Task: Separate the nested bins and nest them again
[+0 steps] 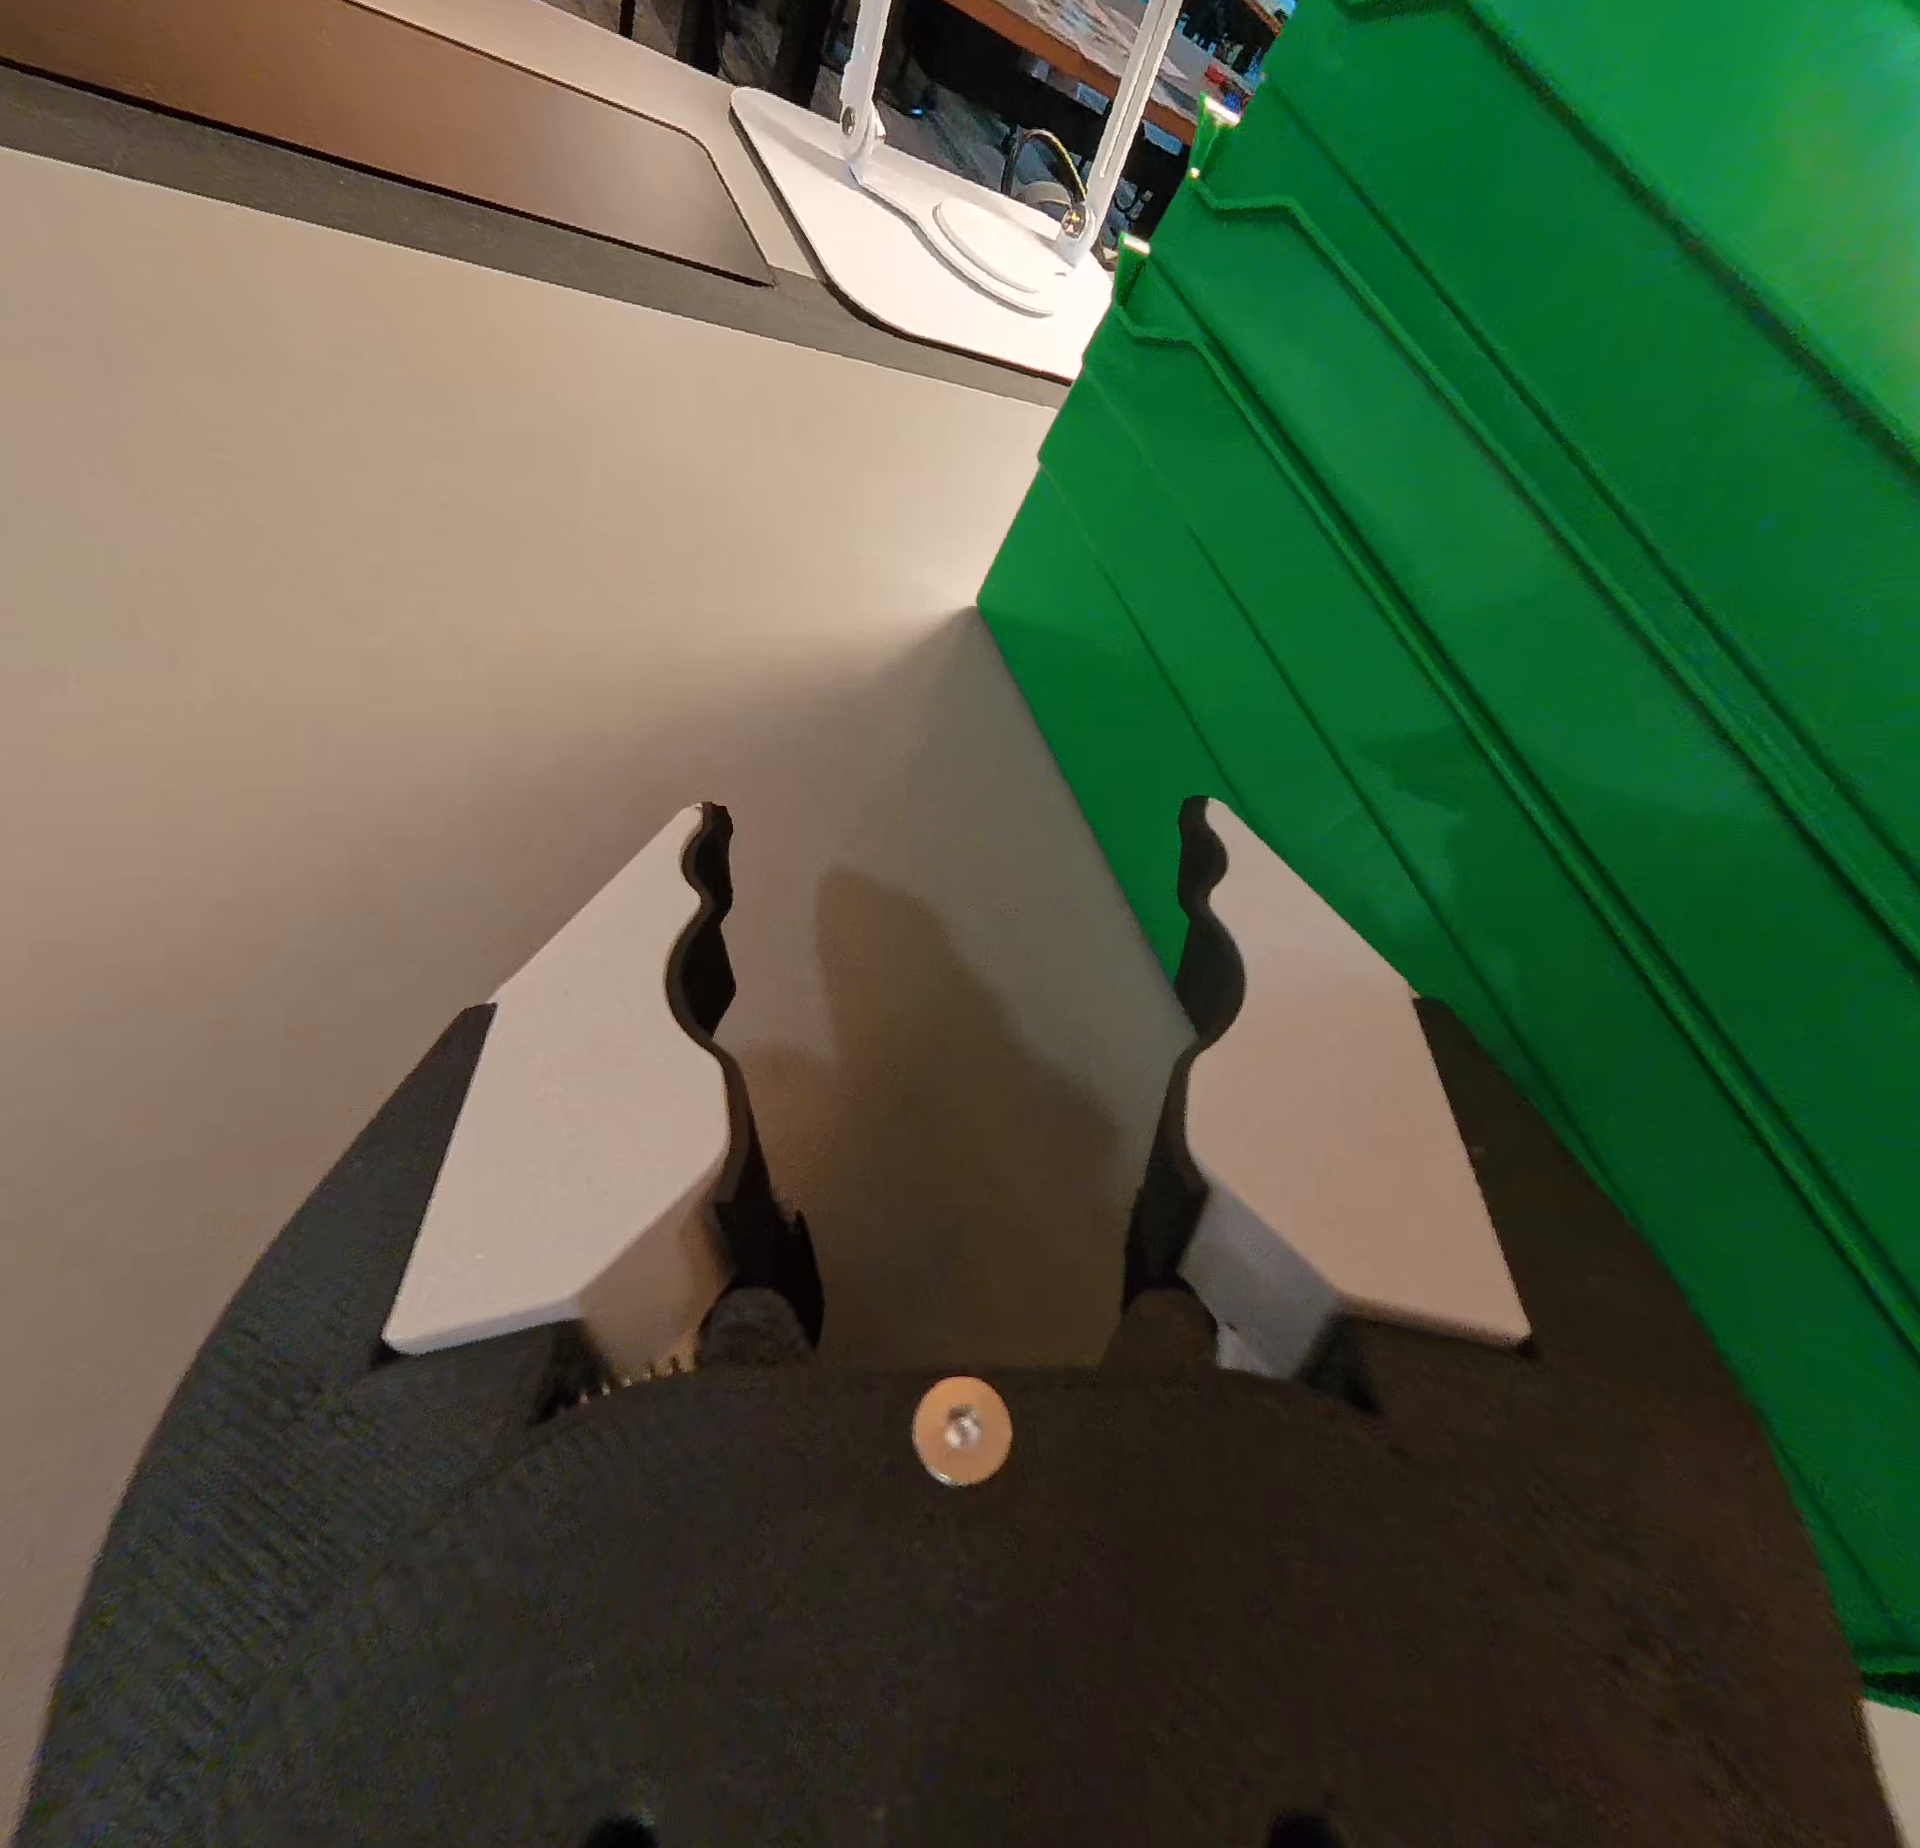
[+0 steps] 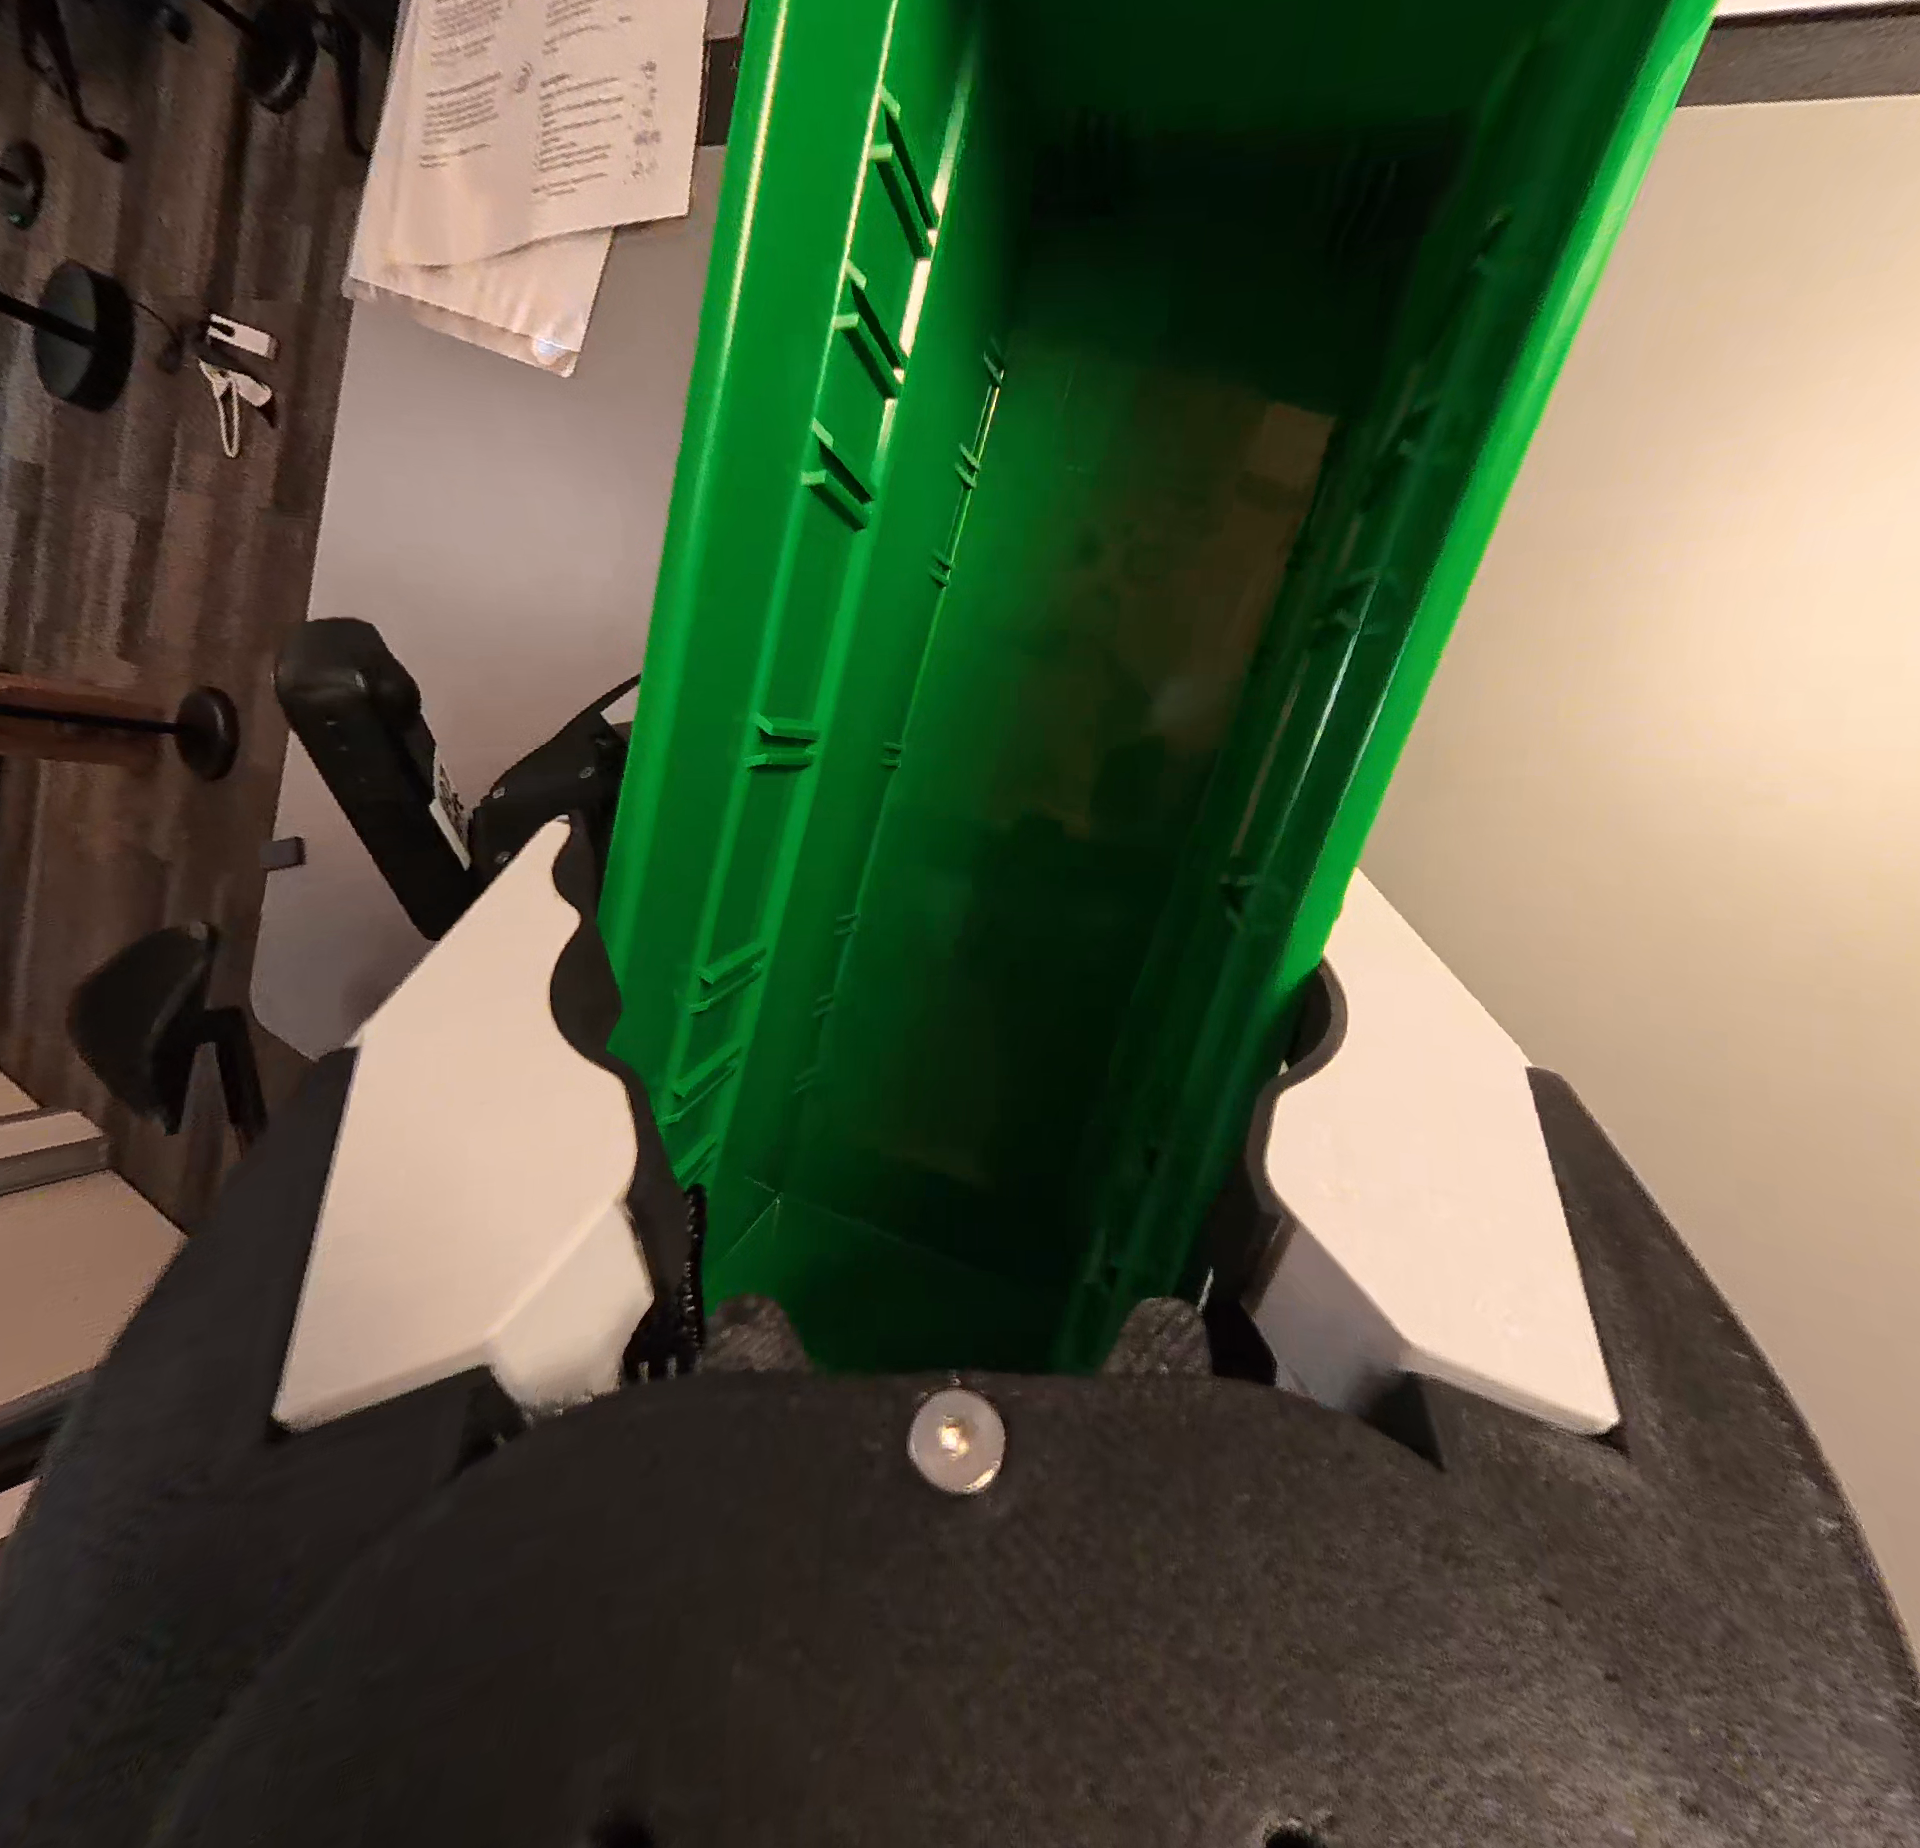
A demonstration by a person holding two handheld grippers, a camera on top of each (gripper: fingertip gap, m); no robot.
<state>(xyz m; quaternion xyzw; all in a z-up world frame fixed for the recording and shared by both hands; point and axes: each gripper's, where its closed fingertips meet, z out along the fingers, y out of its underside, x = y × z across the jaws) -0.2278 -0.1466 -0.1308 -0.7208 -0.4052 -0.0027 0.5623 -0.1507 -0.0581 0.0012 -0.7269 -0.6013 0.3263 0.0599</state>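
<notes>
**Right gripper astride the green stack, left gripper bare beside it**

The right gripper [image 2: 961,925] stands very wide, its two fingers on either outer side of the nested green bins [image 2: 1091,655]. The dark pads lie against or just beside the stack's walls; whether they truly press is hard to tell from this angle. The camera looks straight into the innermost bin, whose ribbed walls run away from the gripper.

The left gripper [image 1: 956,822] is open with only the beige table [image 1: 416,655] between its fingers. Its right-hand fingertip [image 1: 1205,863] sits just beside the lower corner of the stack, seen here as green bins [image 1: 1507,551] tilted on the table. Beyond, a white stand [image 1: 935,209] rests near the table's far edge.
</notes>
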